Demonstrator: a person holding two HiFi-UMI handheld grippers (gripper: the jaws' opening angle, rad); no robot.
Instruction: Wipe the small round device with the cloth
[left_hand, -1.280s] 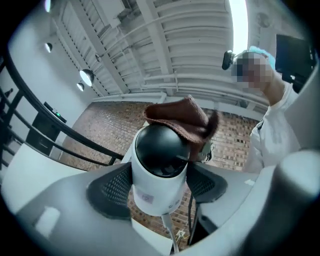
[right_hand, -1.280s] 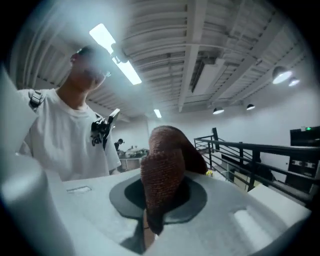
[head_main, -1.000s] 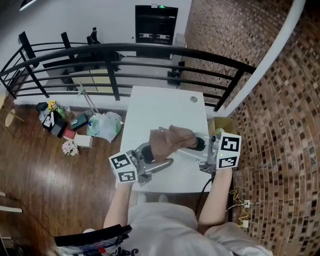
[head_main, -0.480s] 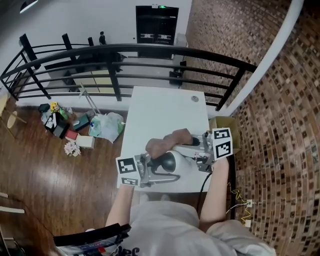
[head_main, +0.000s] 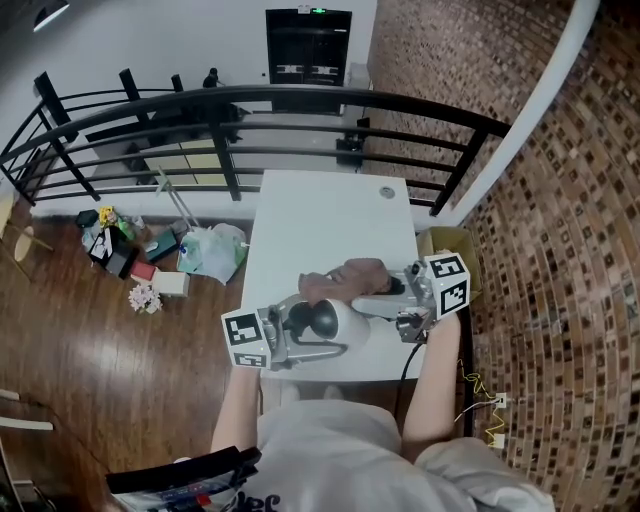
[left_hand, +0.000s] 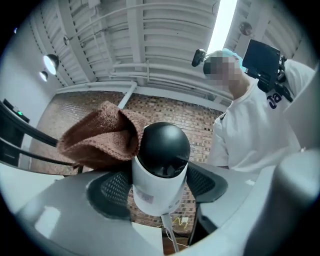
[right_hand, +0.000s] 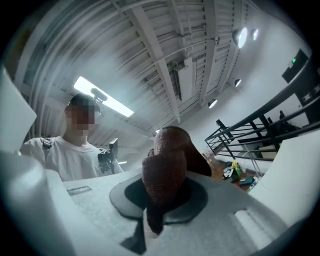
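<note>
White table (head_main: 330, 210), left gripper (left_hand: 160, 192) jaws clamped on now-uncovered device (head_main: 332, 322), right gripper (right_hand: 160, 200) jaws tight on cloth (head_main: 348, 277)

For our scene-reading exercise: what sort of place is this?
Probably an indoor loft or mezzanine: a white table beside a black railing, a brick wall, and a wood floor.

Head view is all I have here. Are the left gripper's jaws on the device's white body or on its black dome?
Observer: On the white body. The left gripper clamps the device below the dome.
Operator: Is the cloth touching it?
Observer: Yes, the cloth meets the dome's edge on one side; the dome's front is bare.
Operator: And the right gripper's hold?
Observer: The right gripper has its jaws shut on a bunched fold of cloth.
</note>
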